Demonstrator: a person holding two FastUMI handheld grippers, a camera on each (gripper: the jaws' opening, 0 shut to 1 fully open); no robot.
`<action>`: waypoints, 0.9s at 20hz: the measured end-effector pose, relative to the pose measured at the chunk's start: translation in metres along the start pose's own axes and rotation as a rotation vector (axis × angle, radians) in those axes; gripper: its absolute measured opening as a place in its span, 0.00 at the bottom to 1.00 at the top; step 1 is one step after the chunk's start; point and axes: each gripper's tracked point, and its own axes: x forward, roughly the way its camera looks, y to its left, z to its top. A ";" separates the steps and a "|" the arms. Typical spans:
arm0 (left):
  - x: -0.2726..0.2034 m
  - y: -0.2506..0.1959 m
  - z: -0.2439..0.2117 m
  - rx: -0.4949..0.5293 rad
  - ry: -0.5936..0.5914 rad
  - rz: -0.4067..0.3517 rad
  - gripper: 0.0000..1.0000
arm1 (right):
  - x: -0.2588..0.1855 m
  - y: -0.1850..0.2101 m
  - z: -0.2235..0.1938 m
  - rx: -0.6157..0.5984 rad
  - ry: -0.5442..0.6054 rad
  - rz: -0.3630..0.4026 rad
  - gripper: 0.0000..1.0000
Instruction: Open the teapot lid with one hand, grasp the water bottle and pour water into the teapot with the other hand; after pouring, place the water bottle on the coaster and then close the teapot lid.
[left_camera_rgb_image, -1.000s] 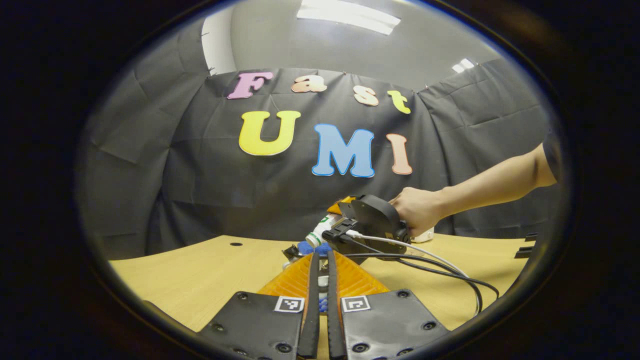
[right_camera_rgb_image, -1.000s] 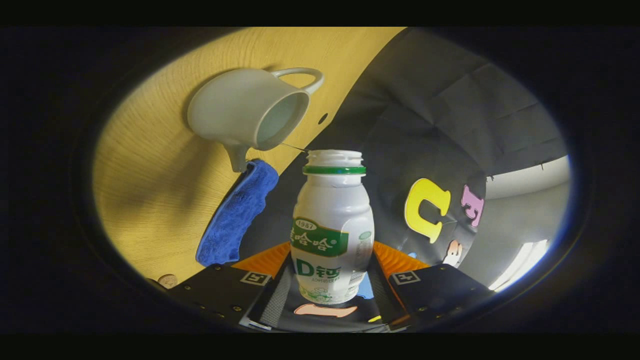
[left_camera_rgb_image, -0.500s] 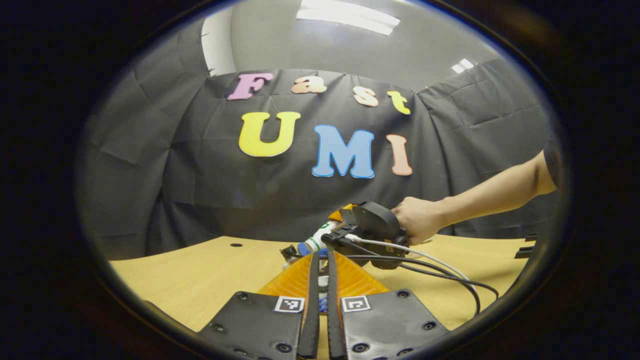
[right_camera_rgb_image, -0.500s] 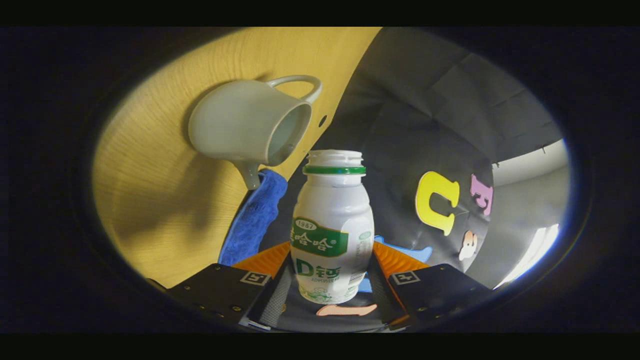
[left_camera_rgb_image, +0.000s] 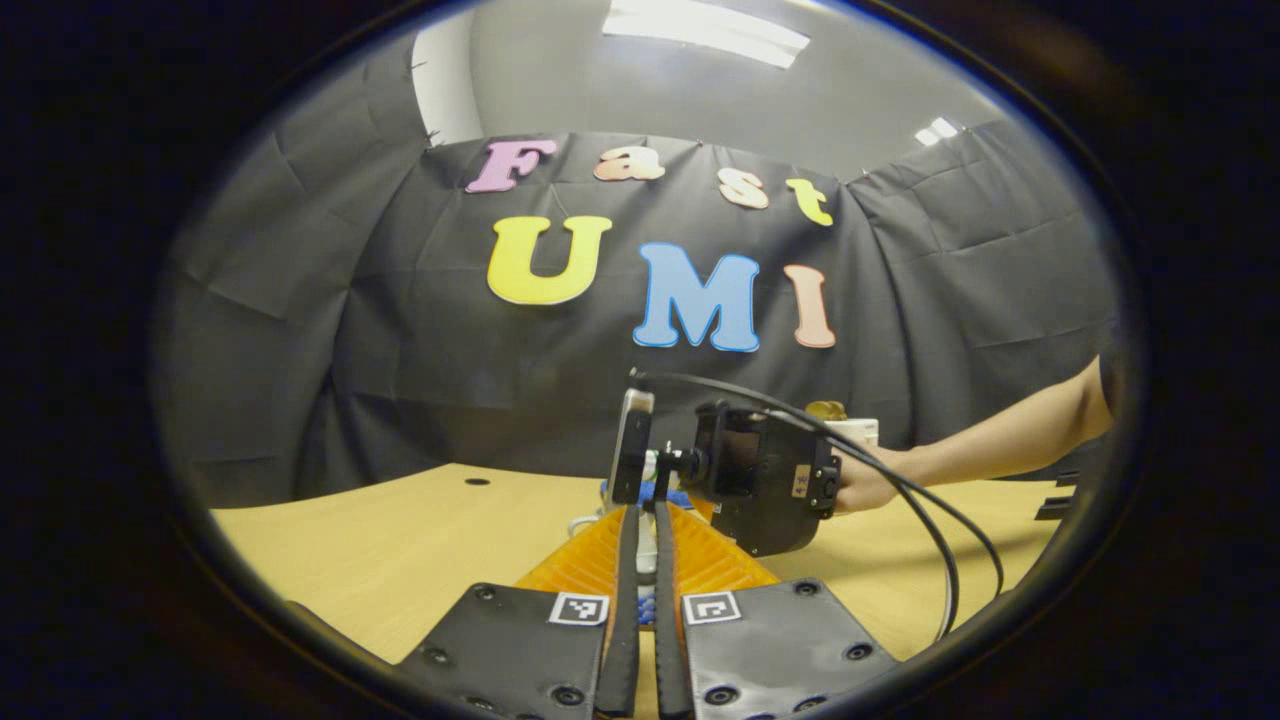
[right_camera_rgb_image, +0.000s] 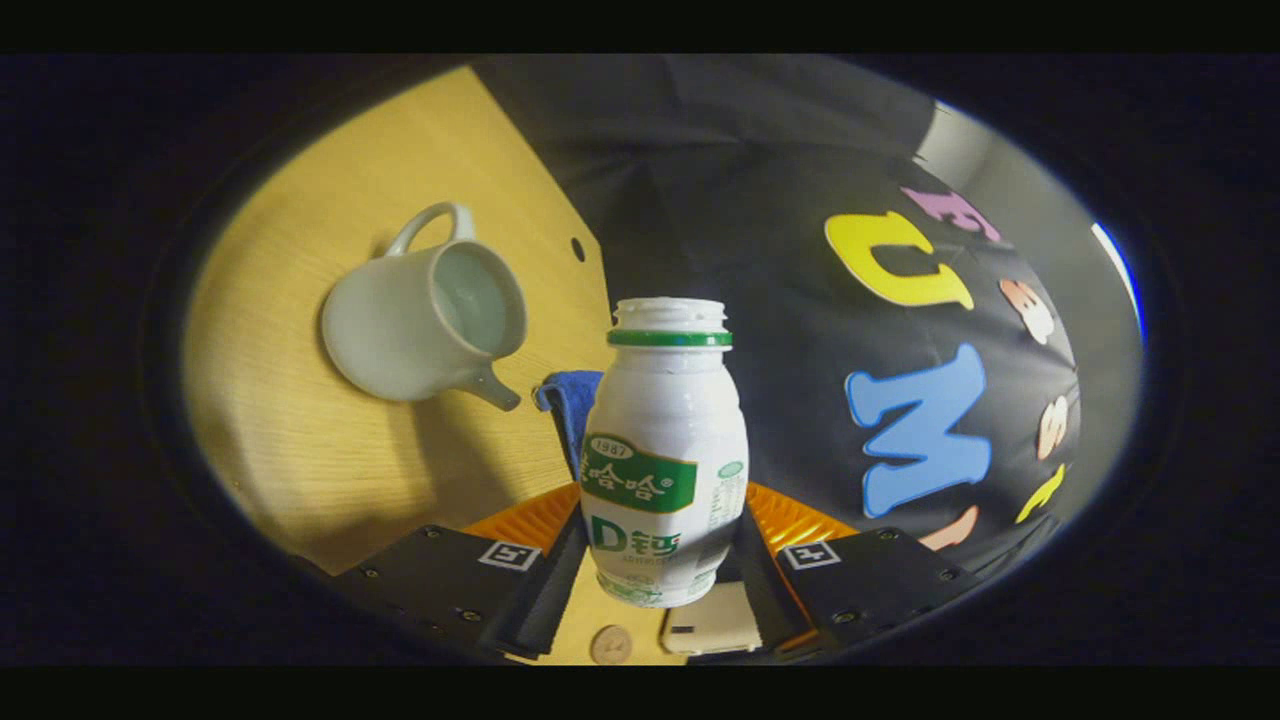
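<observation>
Right gripper (right_camera_rgb_image: 665, 560): fingers pressed on either side of the small white plastic water bottle (right_camera_rgb_image: 665, 450), which has a green-and-white label, a green neck ring and an open, capless mouth. Bottle held along the gripper's axis.

Below the bottle's base, right gripper view: a small round tan disc (right_camera_rgb_image: 610, 644) and a pale rectangular object (right_camera_rgb_image: 710, 628), both on the light wooden table (right_camera_rgb_image: 300, 440).

Beyond the bottle: a blue cloth (right_camera_rgb_image: 572, 410), partly hidden by it. Just past the cloth, the white ceramic teapot (right_camera_rgb_image: 425, 325) with loop handle and short spout stands on the table, lid off, mouth open; spout tip near the cloth.

Left gripper (left_camera_rgb_image: 640, 560): fingers nearly together with a narrow gap between them; whether they hold anything cannot be told.

Farther off, left gripper view: the other gripper's black body with trailing cables (left_camera_rgb_image: 930, 530), held by a person's hand (left_camera_rgb_image: 865, 480). Behind, the black cloth wall (left_camera_rgb_image: 300, 330).
</observation>
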 end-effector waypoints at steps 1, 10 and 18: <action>0.003 0.001 0.002 0.019 -0.001 0.008 0.17 | -0.003 -0.002 -0.004 0.109 0.006 0.018 0.73; 0.071 -0.007 0.041 0.023 -0.046 0.028 0.17 | -0.016 -0.007 -0.046 0.649 0.041 0.077 0.73; 0.145 -0.006 0.036 0.005 -0.015 0.000 0.13 | -0.034 -0.034 -0.069 0.896 0.022 0.035 0.73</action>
